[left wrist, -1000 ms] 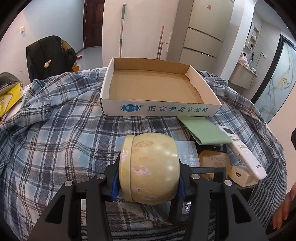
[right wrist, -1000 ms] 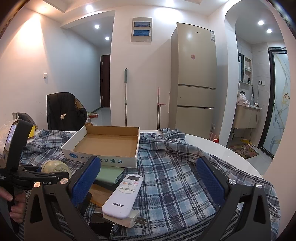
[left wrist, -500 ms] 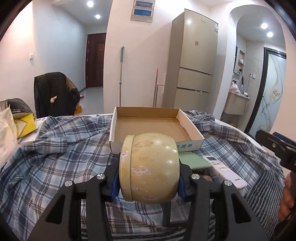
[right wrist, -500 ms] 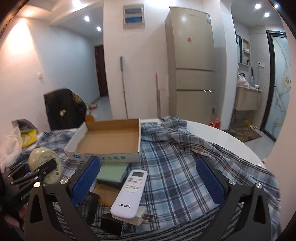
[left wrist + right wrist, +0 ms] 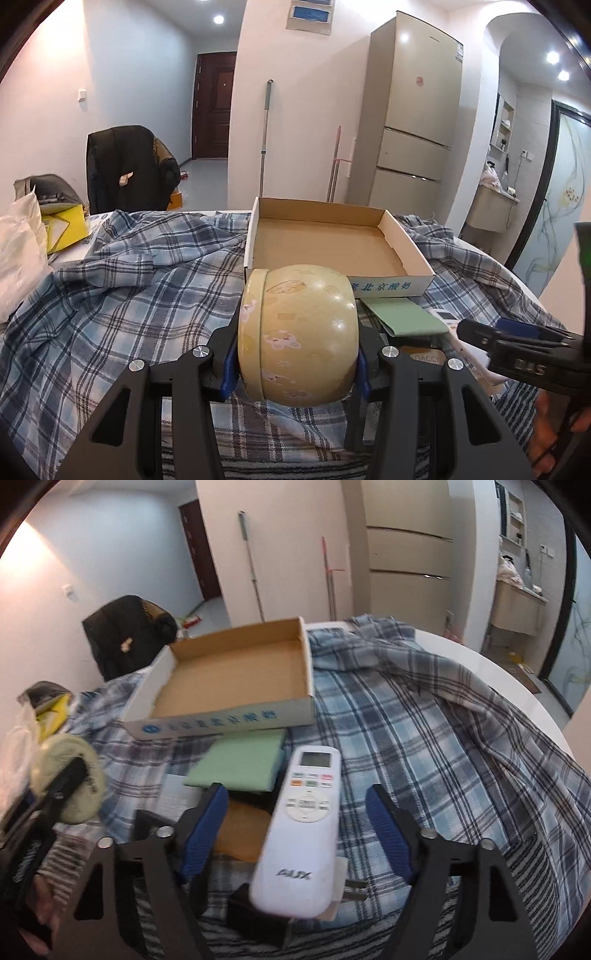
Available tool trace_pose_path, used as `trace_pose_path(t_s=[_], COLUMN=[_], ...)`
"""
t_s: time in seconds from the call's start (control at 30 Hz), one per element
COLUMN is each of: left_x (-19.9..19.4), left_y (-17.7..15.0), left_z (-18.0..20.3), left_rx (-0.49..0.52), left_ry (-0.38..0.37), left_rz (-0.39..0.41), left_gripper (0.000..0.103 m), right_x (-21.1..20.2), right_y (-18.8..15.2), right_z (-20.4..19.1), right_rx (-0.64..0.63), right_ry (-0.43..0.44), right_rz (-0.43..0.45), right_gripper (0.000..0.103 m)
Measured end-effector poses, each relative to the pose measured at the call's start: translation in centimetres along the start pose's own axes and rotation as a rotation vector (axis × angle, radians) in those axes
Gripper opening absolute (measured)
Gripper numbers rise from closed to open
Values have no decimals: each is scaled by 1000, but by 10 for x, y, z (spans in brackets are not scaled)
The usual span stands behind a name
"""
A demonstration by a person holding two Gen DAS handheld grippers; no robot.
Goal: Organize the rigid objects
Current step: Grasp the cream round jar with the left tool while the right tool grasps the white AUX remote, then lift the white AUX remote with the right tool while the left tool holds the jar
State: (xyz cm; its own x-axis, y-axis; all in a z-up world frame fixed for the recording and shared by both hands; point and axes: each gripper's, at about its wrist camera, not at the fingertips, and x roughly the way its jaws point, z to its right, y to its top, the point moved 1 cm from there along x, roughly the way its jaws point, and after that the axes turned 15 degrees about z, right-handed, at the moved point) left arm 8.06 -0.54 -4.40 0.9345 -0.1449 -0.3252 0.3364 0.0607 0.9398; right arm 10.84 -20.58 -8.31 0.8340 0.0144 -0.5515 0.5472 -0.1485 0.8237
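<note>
My left gripper (image 5: 297,363) is shut on a round yellow tin (image 5: 297,334) lying on its side, held above the plaid cloth in front of the open cardboard box (image 5: 328,240). The tin also shows at the left of the right wrist view (image 5: 68,775). My right gripper (image 5: 295,829) is open, its blue pads either side of the white AUX remote (image 5: 301,827) without touching it. The remote lies on a pile with a green flat case (image 5: 240,762), a brown card (image 5: 242,830) and a white plug (image 5: 341,880). The empty box (image 5: 236,675) lies behind them.
A plaid cloth (image 5: 424,738) covers the round white table (image 5: 498,672). A white bag (image 5: 18,254) and yellow packet (image 5: 62,230) lie at the left. A chair with a black jacket (image 5: 125,173), a fridge (image 5: 413,122) and mops stand behind.
My right gripper has dropped and moved forward over the remote, which now sits between its pads. My left gripper still holds the tin, tilted a little lower toward the box.
</note>
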Motion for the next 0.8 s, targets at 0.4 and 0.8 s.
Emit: trace_pose_path(t_s=[0.4,0.8], left_x=[2,1], left_y=[0,0], left_z=[1,2], left_rx=[6,8], left_ry=[-11,-12], left_rz=[-12,-9], left_gripper=[50,50], right_x=[14,-43], right_y=[-11,-20], right_z=[4,22], right_rx=[7,-90], right_ry=[-13,26], right_rz=[-90,-110], right_gripper=[42,39])
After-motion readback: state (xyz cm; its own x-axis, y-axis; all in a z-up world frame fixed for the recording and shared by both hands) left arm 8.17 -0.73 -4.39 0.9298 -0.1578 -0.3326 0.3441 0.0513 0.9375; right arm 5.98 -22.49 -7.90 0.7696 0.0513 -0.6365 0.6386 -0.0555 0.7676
